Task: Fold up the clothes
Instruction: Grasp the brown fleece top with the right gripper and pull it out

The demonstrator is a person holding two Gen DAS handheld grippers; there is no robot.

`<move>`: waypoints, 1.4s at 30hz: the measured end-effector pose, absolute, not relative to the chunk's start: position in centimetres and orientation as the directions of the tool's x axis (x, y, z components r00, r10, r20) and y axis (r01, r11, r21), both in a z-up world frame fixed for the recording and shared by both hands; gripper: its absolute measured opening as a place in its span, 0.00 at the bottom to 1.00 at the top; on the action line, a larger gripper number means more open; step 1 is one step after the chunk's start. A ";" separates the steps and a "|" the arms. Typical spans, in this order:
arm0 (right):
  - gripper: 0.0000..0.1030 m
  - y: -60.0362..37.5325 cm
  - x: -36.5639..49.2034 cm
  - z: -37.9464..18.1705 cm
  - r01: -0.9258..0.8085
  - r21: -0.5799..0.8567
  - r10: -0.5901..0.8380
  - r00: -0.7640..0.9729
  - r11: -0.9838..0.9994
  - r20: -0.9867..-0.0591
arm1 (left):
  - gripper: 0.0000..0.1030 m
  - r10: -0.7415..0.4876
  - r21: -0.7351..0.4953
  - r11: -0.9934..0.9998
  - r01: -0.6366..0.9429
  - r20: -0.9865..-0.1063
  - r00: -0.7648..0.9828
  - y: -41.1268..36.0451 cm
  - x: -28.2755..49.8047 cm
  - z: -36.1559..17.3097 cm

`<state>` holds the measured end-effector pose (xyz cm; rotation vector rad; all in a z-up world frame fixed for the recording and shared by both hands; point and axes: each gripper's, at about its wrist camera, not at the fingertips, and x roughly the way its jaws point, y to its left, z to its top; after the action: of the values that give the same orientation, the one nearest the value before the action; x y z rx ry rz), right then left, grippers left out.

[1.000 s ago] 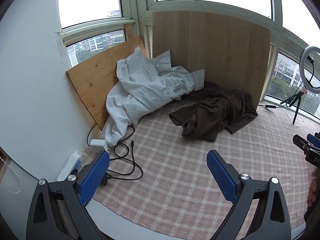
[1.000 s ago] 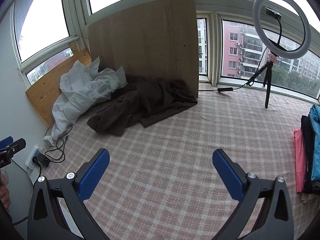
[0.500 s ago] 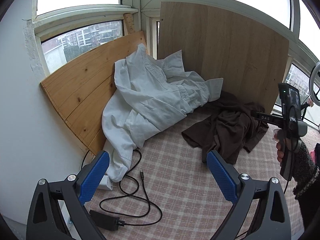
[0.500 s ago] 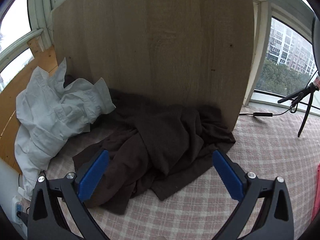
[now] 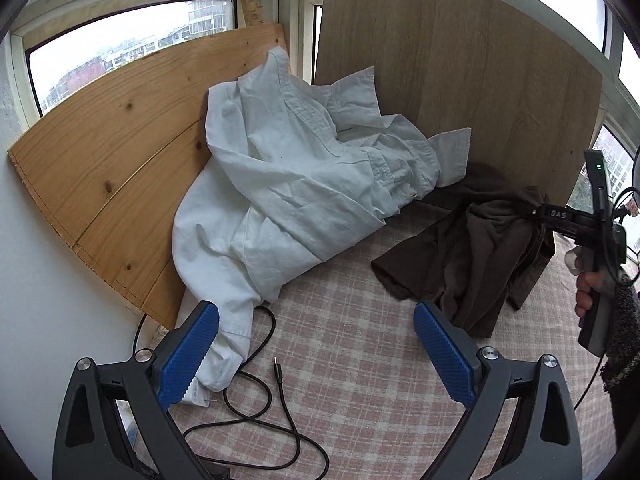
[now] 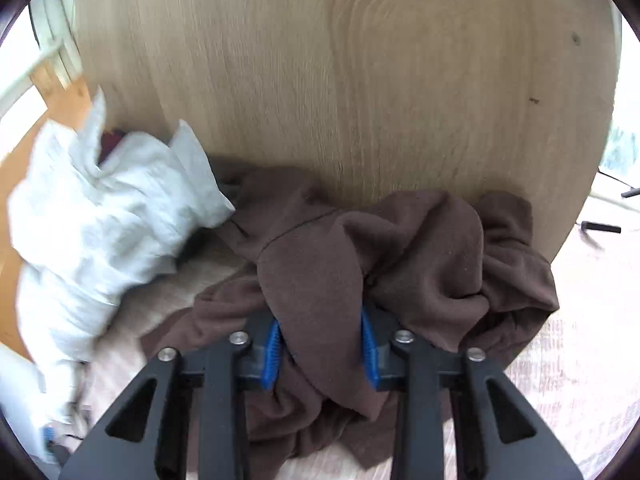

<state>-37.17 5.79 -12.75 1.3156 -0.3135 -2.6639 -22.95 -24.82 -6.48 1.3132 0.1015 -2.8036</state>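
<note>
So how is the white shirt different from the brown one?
The white shirt is pale and leans against the pine board; the brown garment is dark and lies by the other board. The right claw pinches the brown one; nothing holds the white one. Both are crumpled.

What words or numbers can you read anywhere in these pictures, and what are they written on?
"DAS": pale letters on the black arm of the right gripper, seen from the left wrist view; the letters may run on past what shows.
Wooden ruler-like strip by the window: it bears fine marks, too small to read.
Nothing readable on the white shirt, the brown garment or the boards.
</note>
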 end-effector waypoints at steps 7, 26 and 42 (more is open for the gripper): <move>0.22 7.3 -27.6 -2.7 0.181 0.361 -0.378 -0.696 -0.915 -0.610 | 0.95 -0.014 -0.014 -0.999 0.036 -0.732 -0.682 -24.3 -21.6 -4.0; 0.74 15.6 -10.3 -6.2 -0.094 -0.053 0.101 -0.639 -0.994 -0.762 | 0.95 0.182 -0.043 -0.969 -0.244 -0.792 -0.583 -17.5 -17.5 -8.3; 0.06 7.9 -19.0 -14.1 0.130 -0.097 0.007 -0.563 -0.987 -0.827 | 0.95 0.222 -0.065 -0.930 -0.361 -0.883 -0.413 -12.6 -21.6 -16.7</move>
<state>-19.01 7.94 -14.11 1.4330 0.2261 -2.7077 -21.57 -12.61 -16.67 1.8185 -0.2395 -2.9704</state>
